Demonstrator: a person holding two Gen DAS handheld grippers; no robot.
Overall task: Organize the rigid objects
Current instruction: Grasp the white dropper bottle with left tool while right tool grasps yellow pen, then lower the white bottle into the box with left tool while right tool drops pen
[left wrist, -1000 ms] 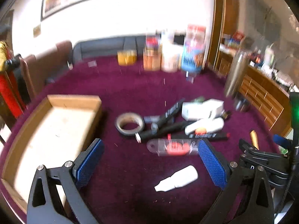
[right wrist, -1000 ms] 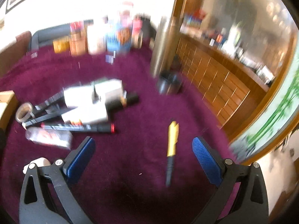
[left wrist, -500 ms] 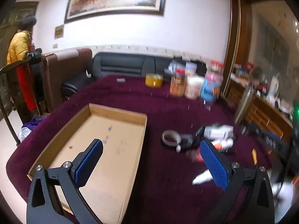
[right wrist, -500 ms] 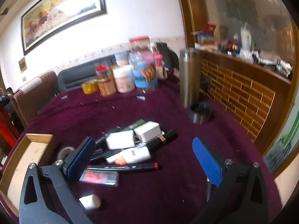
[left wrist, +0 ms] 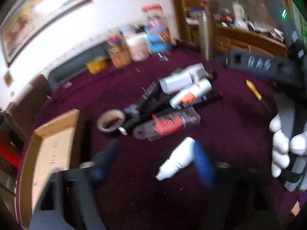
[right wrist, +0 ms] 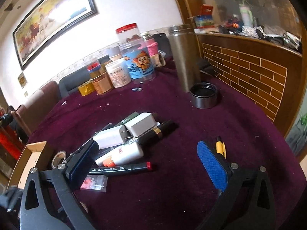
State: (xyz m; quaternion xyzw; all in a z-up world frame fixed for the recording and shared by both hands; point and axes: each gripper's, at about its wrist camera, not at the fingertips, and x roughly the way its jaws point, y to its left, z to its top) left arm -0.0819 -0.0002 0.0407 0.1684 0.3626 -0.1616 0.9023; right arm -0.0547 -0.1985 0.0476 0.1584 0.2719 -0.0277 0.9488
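Barely begun: the cardboard box [left wrist: 55, 153] shows only bare floor, while the pile of pens and tubes [left wrist: 172, 103] lies right of it. Beside the pile, the left gripper [left wrist: 153, 159], jaws just closing, brackets the white bottle [left wrist: 176, 159] ungripped. The right gripper [right wrist: 145, 163] gapes empty.

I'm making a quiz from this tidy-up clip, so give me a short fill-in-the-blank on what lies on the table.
1. The cloth covering the table is ____ in colour.
2. The black marker has a ____ end cap.
3. The open cardboard box holds ____ objects so far.
4. Beside the right gripper lies a pen with a ____ barrel.

Missing words: purple; red; no; yellow
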